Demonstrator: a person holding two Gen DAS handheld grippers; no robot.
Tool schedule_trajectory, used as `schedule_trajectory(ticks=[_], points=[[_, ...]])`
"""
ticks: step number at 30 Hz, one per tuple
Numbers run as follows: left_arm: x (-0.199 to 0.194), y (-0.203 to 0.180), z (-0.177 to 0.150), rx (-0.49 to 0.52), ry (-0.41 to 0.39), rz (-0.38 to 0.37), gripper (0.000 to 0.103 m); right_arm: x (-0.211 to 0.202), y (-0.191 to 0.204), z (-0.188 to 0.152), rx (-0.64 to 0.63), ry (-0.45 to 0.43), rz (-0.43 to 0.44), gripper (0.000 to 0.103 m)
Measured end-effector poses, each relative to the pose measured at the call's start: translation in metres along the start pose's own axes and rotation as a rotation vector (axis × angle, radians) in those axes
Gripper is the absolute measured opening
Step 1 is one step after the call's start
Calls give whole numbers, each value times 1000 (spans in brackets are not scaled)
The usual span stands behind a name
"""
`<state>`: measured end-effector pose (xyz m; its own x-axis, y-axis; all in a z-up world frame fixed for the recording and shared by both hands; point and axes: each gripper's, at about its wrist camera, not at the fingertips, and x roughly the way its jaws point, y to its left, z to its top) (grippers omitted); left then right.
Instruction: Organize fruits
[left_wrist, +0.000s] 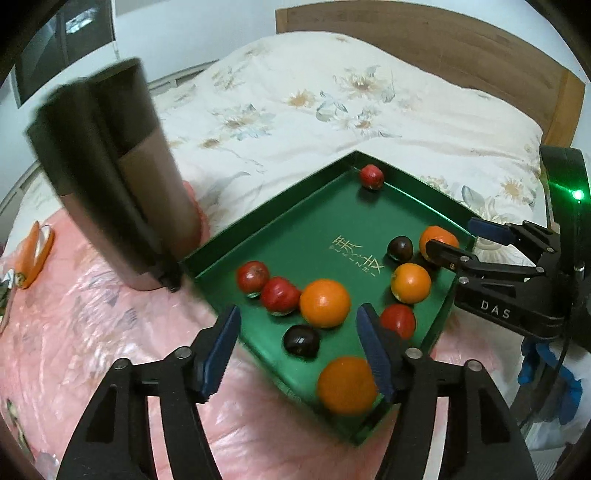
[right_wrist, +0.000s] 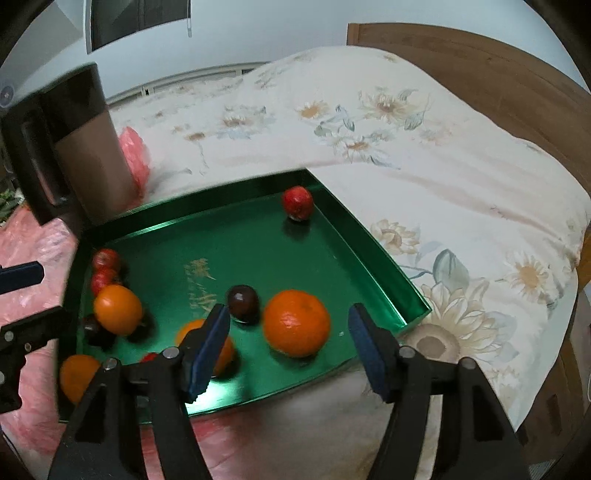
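1. Tray: a shallow green glossy metal tray with gold lettering (left_wrist: 280, 236) rests on bedding and serves as landmark; all the fruit lies inside it.
2. Left gripper (left_wrist: 295, 339), black with blue ribbed pads, hangs above the tray's near-left rim; its jaws stand apart with nothing pressed between them.
3. Right gripper (right_wrist: 288, 343) hovers over the tray's near-right corner, jaws wide apart; a round orange tangerine with dimpled skin (right_wrist: 296, 323) sits in the gap, untouched by either pad.
4. Step in hand, as judged: picking that tangerine for sorting. Lower the pads to its widest girth, centre it, then close gently; the slick tray floor would let a nudged round fruit roll.
5. Other fruit: a smooth red apple-like fruit (left_wrist: 371, 177) lies alone in the tray's far corner; two more red ones (left_wrist: 267, 286) and a second orange tangerine (left_wrist: 324, 302) cluster along the left side; a dark glossy plum-like fruit (right_wrist: 242, 302) lies mid-tray.
6. Surroundings: a soft cream floral quilt (left_wrist: 332, 103) beyond the tray, a crinkled pink plastic sheet (left_wrist: 92, 325) to its left, and a smooth brown-and-black cylindrical container (left_wrist: 110, 177) upright just beside its left corner.
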<state>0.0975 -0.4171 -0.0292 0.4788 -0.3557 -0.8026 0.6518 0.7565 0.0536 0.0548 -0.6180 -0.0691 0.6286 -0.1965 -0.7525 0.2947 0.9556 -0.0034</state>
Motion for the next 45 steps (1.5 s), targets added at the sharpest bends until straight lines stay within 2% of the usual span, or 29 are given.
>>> schedule_trajectory(ticks=[3,6,11,13,16,21,27,38,45], points=[[-22,11,-10,-16,-27,38,65,-21,14,1,3,-32,19,103],[-48,27,-23,-51,-59,71,75,-40,35,0,-21,-55,34,103],[-86,56,-47,-122,-97,129,80,-72,80,-10,-73,-87,78,103],[-104,66,-61,-147,-120,178,87,-83,97,-17,-83,-100,106,103],[-130,85,-83,-192,-149,208,95,-98,127,-27,-101,-117,158,103],[-162,117,-116,-244,-167,287,95,-121,177,-39,-143,-150,201,103],[-198,156,-158,-309,-199,362,95,-149,220,-44,-167,-207,200,103],[-235,198,-197,-380,-254,407,97,-180,278,-47,-239,-239,212,103],[-241,208,-206,-403,-270,406,97,-193,287,-48,-266,-257,200,103]])
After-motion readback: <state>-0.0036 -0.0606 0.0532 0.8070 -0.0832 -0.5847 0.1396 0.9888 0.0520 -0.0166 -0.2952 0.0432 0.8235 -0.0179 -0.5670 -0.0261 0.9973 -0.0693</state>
